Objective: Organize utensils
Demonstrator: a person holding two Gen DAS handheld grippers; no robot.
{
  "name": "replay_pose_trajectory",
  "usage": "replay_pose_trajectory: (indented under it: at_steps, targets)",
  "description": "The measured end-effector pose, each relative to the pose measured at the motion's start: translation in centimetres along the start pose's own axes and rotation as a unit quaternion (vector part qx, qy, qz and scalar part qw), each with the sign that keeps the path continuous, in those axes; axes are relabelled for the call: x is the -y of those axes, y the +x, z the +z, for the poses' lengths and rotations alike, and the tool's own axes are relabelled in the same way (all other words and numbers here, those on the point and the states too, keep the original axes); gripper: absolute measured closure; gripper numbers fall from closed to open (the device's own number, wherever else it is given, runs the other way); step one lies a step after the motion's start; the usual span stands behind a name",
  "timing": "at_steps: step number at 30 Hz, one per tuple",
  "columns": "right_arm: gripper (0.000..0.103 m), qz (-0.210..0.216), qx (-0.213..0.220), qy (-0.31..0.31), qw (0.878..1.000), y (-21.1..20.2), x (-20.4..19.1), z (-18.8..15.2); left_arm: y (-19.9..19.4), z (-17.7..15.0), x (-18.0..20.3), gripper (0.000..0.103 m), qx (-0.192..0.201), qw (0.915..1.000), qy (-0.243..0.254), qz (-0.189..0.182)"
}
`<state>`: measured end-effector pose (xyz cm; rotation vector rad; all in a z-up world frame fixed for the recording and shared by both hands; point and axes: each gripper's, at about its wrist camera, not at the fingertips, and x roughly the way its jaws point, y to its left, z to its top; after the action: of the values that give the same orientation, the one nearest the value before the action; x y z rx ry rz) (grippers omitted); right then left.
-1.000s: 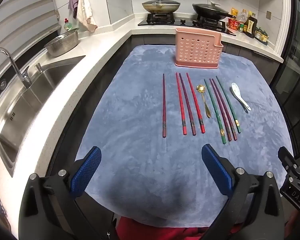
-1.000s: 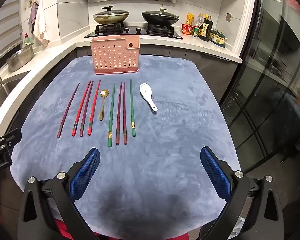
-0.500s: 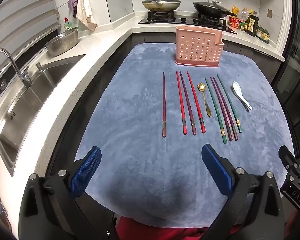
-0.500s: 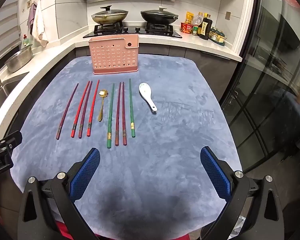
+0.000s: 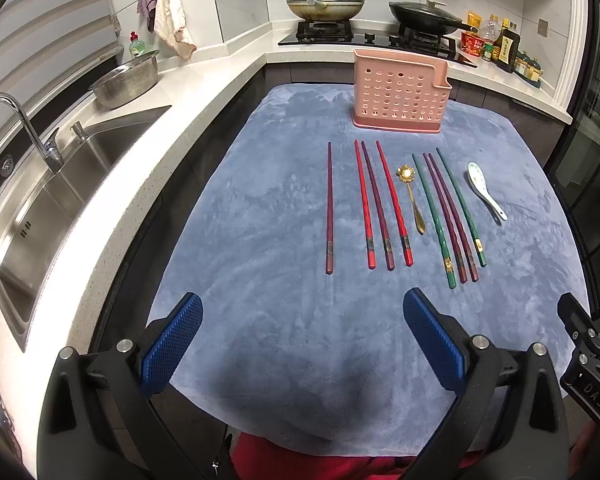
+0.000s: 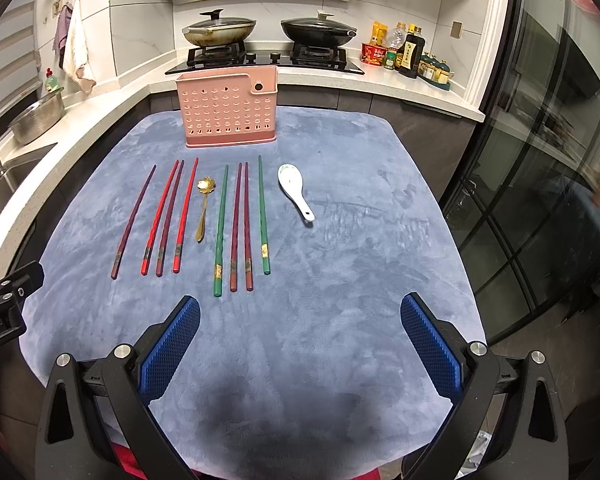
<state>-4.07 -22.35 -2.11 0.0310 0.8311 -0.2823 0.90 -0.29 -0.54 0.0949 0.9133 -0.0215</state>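
Note:
A pink perforated utensil holder stands at the far end of a blue-grey mat. In front of it lie several chopsticks in a row: a lone purple one, a red and purple group, and a green and dark red group. A gold spoon lies between the groups. A white ceramic spoon lies at the right. My left gripper and right gripper are open and empty above the mat's near end.
A steel sink with a tap and a metal colander are on the left counter. A stove with two lidded pans and sauce bottles are behind the holder. A glass door is at the right.
Both grippers have moved slightly forward and stayed open. The utensils have not moved.

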Motion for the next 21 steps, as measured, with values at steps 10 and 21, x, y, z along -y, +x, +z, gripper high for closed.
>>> replay_pose_trajectory:
  at_steps: [10, 21]
  targets:
    - [0.007, 0.001, -0.001, 0.000, 1.000, -0.21, -0.15, -0.14, 0.38, -0.23, 0.04, 0.007, -0.002, 1.0000, -0.002, 0.002]
    - [0.007, 0.000, -0.001, 0.000, 1.000, -0.20, -0.13, -0.39, 0.33, -0.26, 0.01, 0.007, -0.003, 1.0000, -0.003, 0.003]
